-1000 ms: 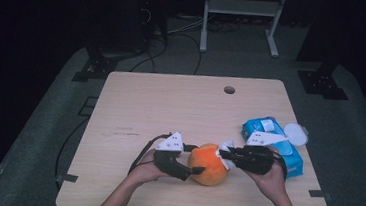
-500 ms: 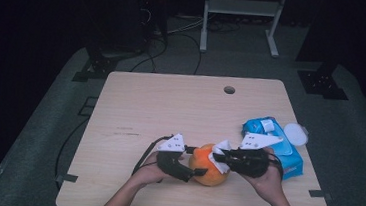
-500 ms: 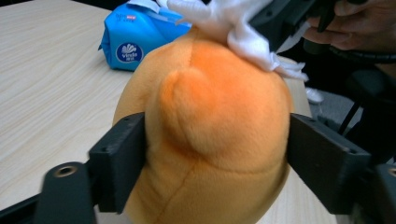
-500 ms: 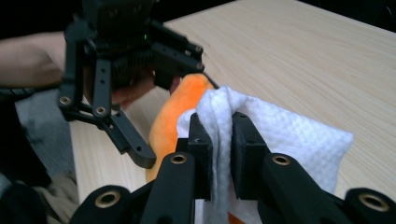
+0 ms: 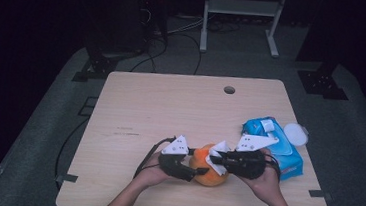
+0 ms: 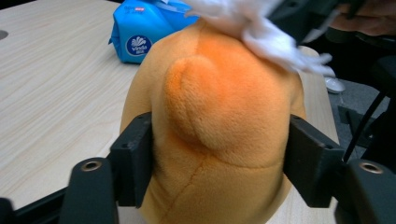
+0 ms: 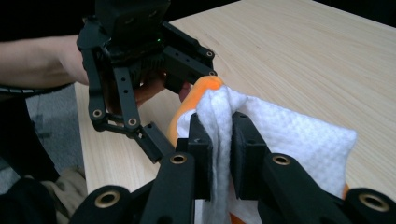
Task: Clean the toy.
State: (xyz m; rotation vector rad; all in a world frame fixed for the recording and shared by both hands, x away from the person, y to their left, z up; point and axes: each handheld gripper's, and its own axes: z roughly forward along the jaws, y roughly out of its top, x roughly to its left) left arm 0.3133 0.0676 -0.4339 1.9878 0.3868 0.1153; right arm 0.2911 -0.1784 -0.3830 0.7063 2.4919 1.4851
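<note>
An orange plush toy point(image 5: 208, 173) rests on the wooden table point(image 5: 170, 107) near its front edge. My left gripper point(image 5: 196, 171) is shut on the toy from the left; in the left gripper view its jaws squeeze the toy's point(image 6: 215, 126) two sides. My right gripper point(image 5: 214, 159) comes in from the right, shut on a white wipe point(image 5: 217, 155). In the right gripper view the wipe point(image 7: 289, 140) is pinched between the jaws of that gripper point(image 7: 223, 144) and lies against the top of the toy point(image 7: 201, 91). The wipe point(image 6: 261, 28) also drapes over the toy's far side.
A blue pack of wipes point(image 5: 273, 145) lies at the right of the table, its white lid point(image 5: 296, 133) open beside it. A round cable hole point(image 5: 229, 90) sits near the far edge. A metal stand point(image 5: 239, 7) and cables are on the floor beyond.
My right gripper has moved left with the white wipe, from beside the toy onto its top. The left gripper has kept its hold on the toy.
</note>
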